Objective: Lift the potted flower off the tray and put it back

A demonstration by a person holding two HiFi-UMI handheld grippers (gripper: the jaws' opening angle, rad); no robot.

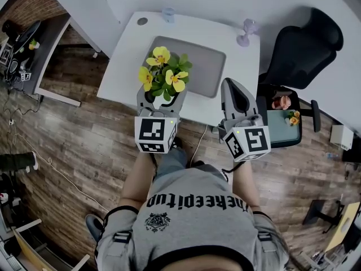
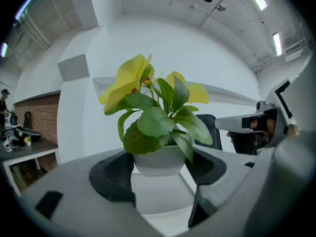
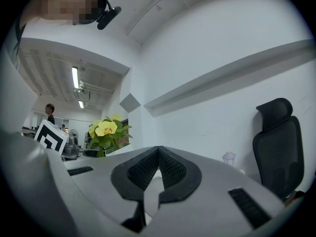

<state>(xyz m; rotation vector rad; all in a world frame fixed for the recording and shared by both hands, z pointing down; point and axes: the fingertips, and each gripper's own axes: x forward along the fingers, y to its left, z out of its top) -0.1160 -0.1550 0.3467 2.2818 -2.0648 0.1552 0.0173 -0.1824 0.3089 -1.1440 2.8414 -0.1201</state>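
The potted flower (image 1: 163, 75) has yellow blooms and green leaves in a small white pot (image 2: 159, 160). My left gripper (image 1: 163, 93) is shut on the pot, with a dark pad on each side, over the near left corner of the grey tray (image 1: 200, 66). The pot's base seems to hang just clear of the surface below. My right gripper (image 1: 232, 83) hovers over the table's front edge, right of the tray, shut with nothing in it; its pads (image 3: 170, 169) meet. From the right gripper view the flower (image 3: 105, 131) shows at the left.
The white table (image 1: 127, 49) carries a blue cup (image 1: 168, 14) and a small purple glass (image 1: 248, 31) at its back edge. A black office chair (image 1: 304, 49) stands right, with a stool holding small figures (image 1: 285, 117) in front of it. A dark desk (image 1: 39, 38) is left.
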